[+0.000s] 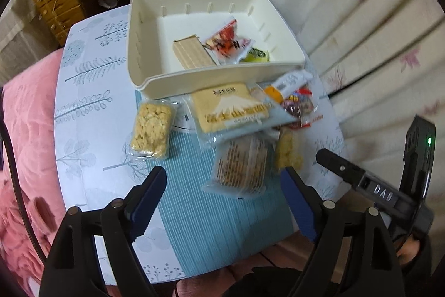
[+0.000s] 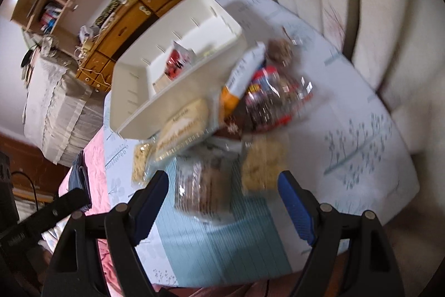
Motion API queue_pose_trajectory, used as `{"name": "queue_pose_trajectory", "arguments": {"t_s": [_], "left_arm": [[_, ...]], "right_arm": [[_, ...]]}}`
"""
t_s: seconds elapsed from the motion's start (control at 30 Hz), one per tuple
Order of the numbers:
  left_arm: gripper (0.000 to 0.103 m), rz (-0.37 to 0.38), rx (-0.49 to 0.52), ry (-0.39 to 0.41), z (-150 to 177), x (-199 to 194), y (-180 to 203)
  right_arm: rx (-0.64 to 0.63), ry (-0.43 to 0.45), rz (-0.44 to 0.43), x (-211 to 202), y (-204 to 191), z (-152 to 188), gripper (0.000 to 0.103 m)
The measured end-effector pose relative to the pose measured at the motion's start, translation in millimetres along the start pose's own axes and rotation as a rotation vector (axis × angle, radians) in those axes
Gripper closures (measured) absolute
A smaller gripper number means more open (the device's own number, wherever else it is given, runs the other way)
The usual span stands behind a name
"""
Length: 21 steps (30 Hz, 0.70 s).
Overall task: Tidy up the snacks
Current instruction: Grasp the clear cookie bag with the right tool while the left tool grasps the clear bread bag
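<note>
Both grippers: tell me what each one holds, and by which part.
Nothing is held. The left gripper and the right gripper both stand open above the snack packets, with no packet touching their pads.

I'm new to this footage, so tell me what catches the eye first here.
A cream plastic bin stands at the far side of the small patterned table, with a few packets already in it, among them a red wrapped snack. In front of it a loose heap of packets spreads over a blue striped mat, with a puffed-grain bar lying apart on the left. Both the left gripper and right gripper hover open and empty.
</note>
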<state>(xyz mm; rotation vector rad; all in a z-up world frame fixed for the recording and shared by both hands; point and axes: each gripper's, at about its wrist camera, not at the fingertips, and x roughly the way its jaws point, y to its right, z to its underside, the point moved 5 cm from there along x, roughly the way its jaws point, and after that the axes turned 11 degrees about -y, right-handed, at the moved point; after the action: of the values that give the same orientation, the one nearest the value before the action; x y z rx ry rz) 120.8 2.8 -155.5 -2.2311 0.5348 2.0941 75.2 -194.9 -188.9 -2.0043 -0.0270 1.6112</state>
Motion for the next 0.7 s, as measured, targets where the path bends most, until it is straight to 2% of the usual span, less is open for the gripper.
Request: {"name": "queue_pose_trajectory", "arguments": {"t_s": [0.17,0.3,0.7], "left_arm": [[0.016,-0.021,0.078,-0.024,10.3,19.9,13.8],[0.015,-0.031,0.112,-0.091,12.5,45.3,21.5],[0.012,-0.071,0.122,-0.233,-3.4,103.8,34.7]], "right_arm": [[0.087,-0.064,-0.010,14.0,15.2,15.5,0.021],[0.145,-0.117,0.003,27.8,24.9,18.9,0.021],[0.223,-0.274,0.004,66.3,41.4,-0.5,0.021]]}}
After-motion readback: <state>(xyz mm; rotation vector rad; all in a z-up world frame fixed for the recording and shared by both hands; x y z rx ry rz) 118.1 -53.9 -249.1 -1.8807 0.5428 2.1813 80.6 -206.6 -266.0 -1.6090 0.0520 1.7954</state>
